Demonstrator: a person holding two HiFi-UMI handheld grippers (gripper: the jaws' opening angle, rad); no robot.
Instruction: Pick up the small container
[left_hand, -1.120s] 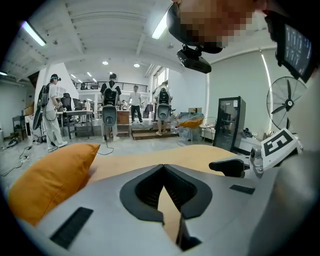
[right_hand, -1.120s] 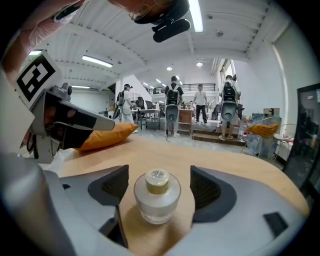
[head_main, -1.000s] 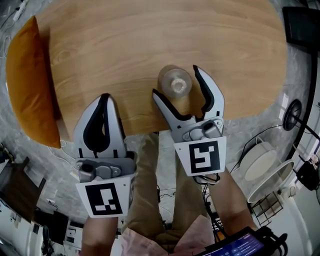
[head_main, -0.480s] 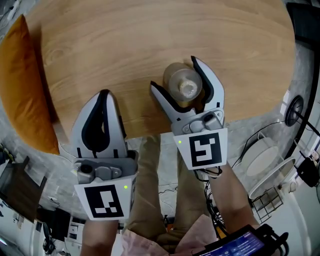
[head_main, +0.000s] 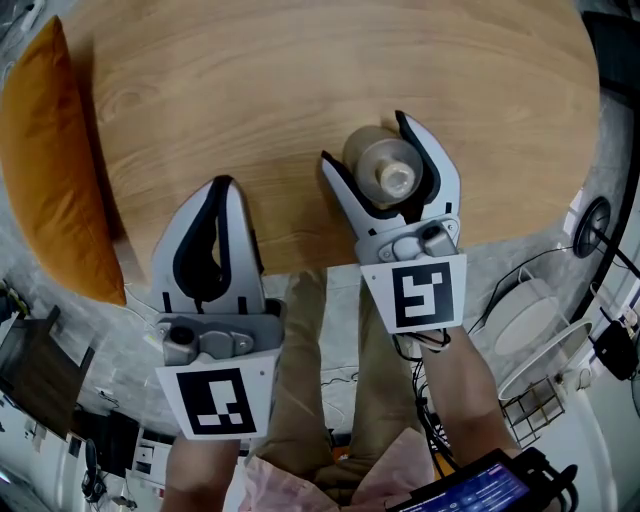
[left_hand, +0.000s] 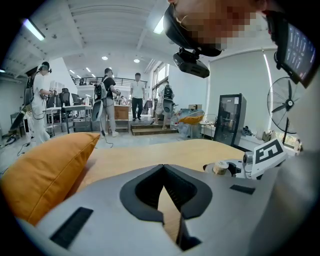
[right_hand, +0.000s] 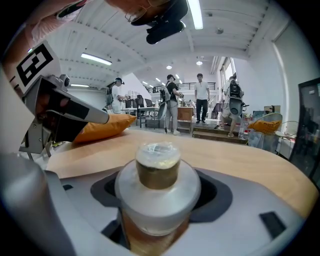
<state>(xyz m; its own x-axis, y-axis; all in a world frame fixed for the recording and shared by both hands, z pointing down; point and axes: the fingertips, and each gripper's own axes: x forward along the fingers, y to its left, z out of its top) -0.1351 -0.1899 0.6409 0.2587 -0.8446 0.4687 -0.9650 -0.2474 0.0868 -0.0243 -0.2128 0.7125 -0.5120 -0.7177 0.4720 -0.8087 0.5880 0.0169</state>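
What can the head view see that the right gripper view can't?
Only the head view shows the person's tan trouser legs and the white wire rack. Only the right gripper view shows people standing far across the room and ceiling lights. Both show the small clear container with a gold neck on the light wooden table, between the jaws of the right hand-held gripper, which have just been closing, and the orange cushion.

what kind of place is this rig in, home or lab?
Probably a big open-plan lab or workshop, not a home: rows of strip lights overhead, several people standing about in the background, and a pedestal fan.
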